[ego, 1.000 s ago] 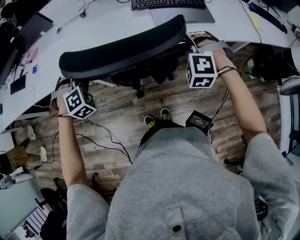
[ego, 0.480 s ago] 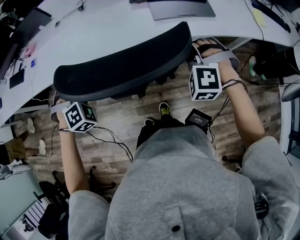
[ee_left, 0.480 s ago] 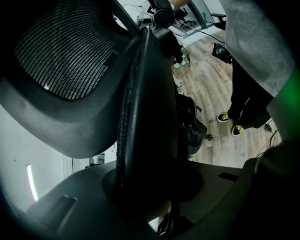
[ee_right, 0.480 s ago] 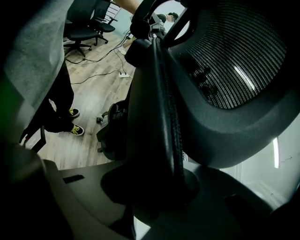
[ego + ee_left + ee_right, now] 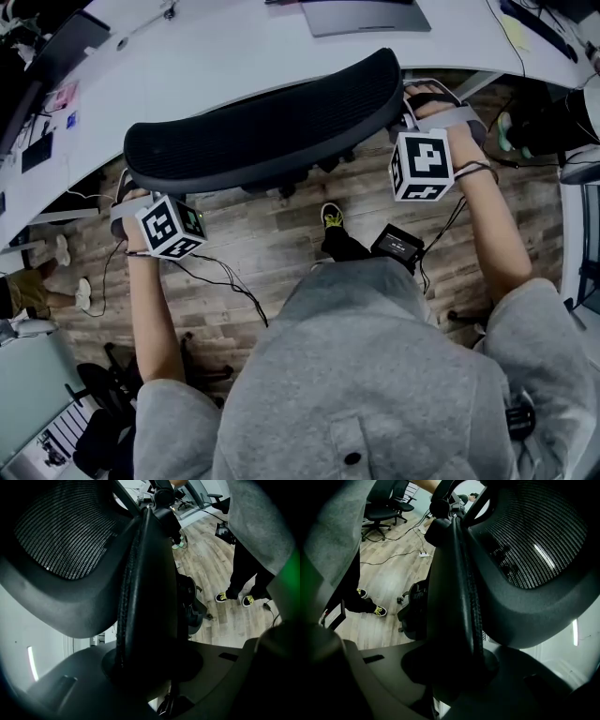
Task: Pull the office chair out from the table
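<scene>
The black mesh office chair back (image 5: 267, 122) stretches across the head view, its top edge over the rim of the white desk (image 5: 216, 66). My left gripper (image 5: 131, 192) is shut on the back's left edge, under its marker cube (image 5: 169, 227). On the opposite end, my right gripper (image 5: 420, 98) is clamped on the back's right edge. In the left gripper view the chair's edge (image 5: 145, 597) runs up between the grey jaws. The right gripper view has the same rim (image 5: 461, 606) pinched between its jaws. The seat is hidden below the back.
Wood floor lies under the chair, with cables (image 5: 220, 281) trailing on it. A person's shoe (image 5: 331, 216) and a black box (image 5: 398, 246) sit just behind the chair. Another chair base (image 5: 103, 394) stands at lower left. A laptop (image 5: 366, 14) lies on the desk.
Both grippers and the chair back have come a little away from the desk, toward the person. The person's feet have shifted back; only one shoe shows now.
</scene>
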Tool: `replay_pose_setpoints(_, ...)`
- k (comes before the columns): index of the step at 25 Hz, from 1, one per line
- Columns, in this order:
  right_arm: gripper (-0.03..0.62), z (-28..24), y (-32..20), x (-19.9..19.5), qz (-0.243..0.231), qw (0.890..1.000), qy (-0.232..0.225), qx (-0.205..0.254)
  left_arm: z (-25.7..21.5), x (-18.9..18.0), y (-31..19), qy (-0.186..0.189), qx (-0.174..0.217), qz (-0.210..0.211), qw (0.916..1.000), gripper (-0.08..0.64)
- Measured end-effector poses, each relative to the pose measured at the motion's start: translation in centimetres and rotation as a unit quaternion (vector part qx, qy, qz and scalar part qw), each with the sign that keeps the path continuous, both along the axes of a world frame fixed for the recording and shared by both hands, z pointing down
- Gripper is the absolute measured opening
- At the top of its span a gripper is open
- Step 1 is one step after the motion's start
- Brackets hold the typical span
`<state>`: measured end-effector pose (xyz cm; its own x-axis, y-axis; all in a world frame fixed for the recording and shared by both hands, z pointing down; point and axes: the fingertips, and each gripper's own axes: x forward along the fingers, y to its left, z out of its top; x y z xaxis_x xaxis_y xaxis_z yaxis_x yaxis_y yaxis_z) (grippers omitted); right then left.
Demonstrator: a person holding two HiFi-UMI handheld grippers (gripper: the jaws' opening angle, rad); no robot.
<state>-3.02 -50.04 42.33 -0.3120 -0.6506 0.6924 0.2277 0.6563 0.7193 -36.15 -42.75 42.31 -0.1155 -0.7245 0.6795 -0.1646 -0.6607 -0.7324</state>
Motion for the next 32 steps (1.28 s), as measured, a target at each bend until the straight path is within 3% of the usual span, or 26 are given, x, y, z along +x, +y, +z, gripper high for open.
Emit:
replay_pose_setpoints(14, 0.092, 0.0, 5.8, 1.5, 0.021, 1.000, -0.002, -0.001, -0.1, 1.6, 4.9, 0.006, -0.001, 0.018, 0.9998, 0.115)
replay_pose_setpoints(32, 0.093, -0.1, 16.7, 2.7, 0.021, 1.000, -0.010, 0.004, -0.3, 2.6, 15.8, 0.006, 0.012, 0.007, 0.9999, 0.121)
